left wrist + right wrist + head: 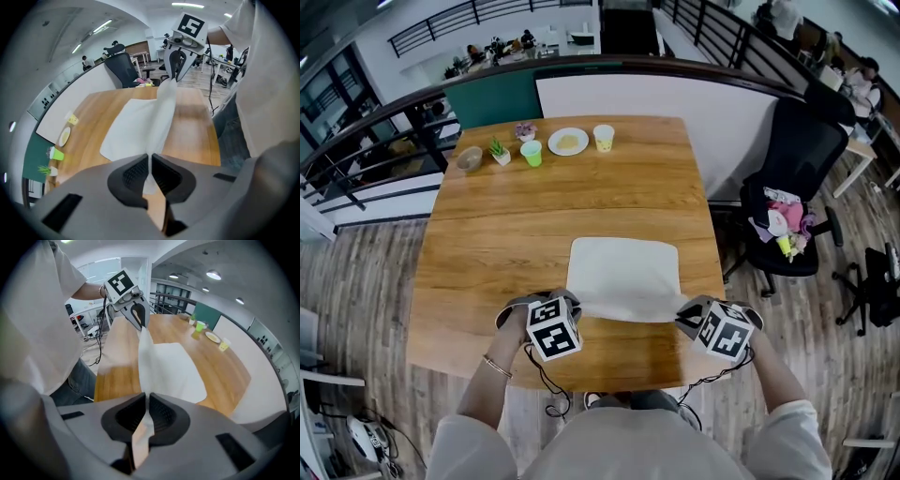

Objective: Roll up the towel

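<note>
While both grippers pinch the near edge of the towel (623,272), that edge is raised off the table (497,234) and the far part of the cloth lies flat on the wood. The left gripper (150,169) has its jaws closed on the near-left corner, and the right gripper (146,414) has its jaws closed on the near-right corner. Each one traps only a thin tongue of fabric.

That shallow bite looks like the main risk. A tug from either side could pull a corner free, and the edge would then drop unevenly. The span between the two grippers sags a little, so if the hands draw closer together the first turn could bunch in the middle and start a loose, lumpy roll.

If one hand leads the other, the edge would land askew and the roll would come out cone-shaped. Pulling toward the person instead of folding forward could drag the whole towel to the table's near edge. The green cup (532,153) and the plate (568,141) stand well apart at the far side, so they are in no danger.
</note>
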`<state>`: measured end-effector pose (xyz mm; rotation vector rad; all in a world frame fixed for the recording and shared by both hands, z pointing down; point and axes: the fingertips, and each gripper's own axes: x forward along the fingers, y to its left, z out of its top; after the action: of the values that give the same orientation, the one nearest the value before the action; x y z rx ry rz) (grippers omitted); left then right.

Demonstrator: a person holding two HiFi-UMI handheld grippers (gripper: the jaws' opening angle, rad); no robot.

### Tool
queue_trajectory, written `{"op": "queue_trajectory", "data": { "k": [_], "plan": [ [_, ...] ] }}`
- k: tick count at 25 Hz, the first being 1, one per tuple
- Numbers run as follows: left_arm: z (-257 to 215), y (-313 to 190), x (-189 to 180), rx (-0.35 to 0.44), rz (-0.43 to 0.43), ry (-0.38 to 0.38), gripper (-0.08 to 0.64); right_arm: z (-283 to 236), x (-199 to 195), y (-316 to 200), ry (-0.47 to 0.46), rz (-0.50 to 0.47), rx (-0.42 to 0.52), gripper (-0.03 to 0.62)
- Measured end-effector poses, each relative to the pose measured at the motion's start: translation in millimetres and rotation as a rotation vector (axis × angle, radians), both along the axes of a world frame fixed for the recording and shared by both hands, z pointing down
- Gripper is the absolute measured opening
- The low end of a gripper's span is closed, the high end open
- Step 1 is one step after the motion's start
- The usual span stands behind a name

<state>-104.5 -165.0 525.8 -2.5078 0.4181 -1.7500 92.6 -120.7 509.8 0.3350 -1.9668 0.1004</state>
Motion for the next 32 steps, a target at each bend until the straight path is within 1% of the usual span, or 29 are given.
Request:
{"op": "queue_trajectory", "data": {
  "k": [2, 4, 8, 12, 17, 21, 25, 28, 32],
  "plan": [
    [-8.4, -24.5, 2.5, 0.027, -0.023, 0.006, 0.025, -6.6, 3.0, -22.2, 0.0, 0.022, 0.035, 0.025],
    [-9.8, -46.3, 5.0, 0.029, -0.046, 0.013, 0.025, -7.4, 6.3, -45.0, 0.003, 0.051, 0.057, 0.025],
    [3.3, -82.6, 8.3, 0.021, -0.062, -0.001, 0.025, 6.3, 9.6, -86.2, -0.002, 0.104, 0.058, 0.025],
    [24.7, -109.2, 14.6, 0.013, -0.084, -0.014, 0.025, 28.2, 15.0, -115.7, 0.018, 0.138, 0.051, 0.029],
    [52.6, -129.7, 17.1, 0.02, -0.102, -0.047, 0.026, 51.9, 16.3, -135.7, 0.021, 0.17, 0.055, 0.034],
    [66.8, -141.5, 15.6, 0.049, -0.144, -0.057, 0.044, 62.4, 18.5, -144.5, 0.022, 0.209, 0.073, 0.049],
    [67.5, -148.3, 12.5, 0.056, -0.192, -0.017, 0.09, 60.5, 23.9, -151.7, 0.008, 0.243, 0.104, 0.081],
    [60.5, -150.1, 5.8, 0.061, -0.204, 0.004, 0.13, 54.5, 31.1, -156.2, -0.011, 0.271, 0.129, 0.12],
    [37.7, -150.3, -8.1, 0.114, -0.2, 0.024, 0.163, 36.7, 40.5, -157.8, -0.057, 0.314, 0.164, 0.15]
  ]
}}
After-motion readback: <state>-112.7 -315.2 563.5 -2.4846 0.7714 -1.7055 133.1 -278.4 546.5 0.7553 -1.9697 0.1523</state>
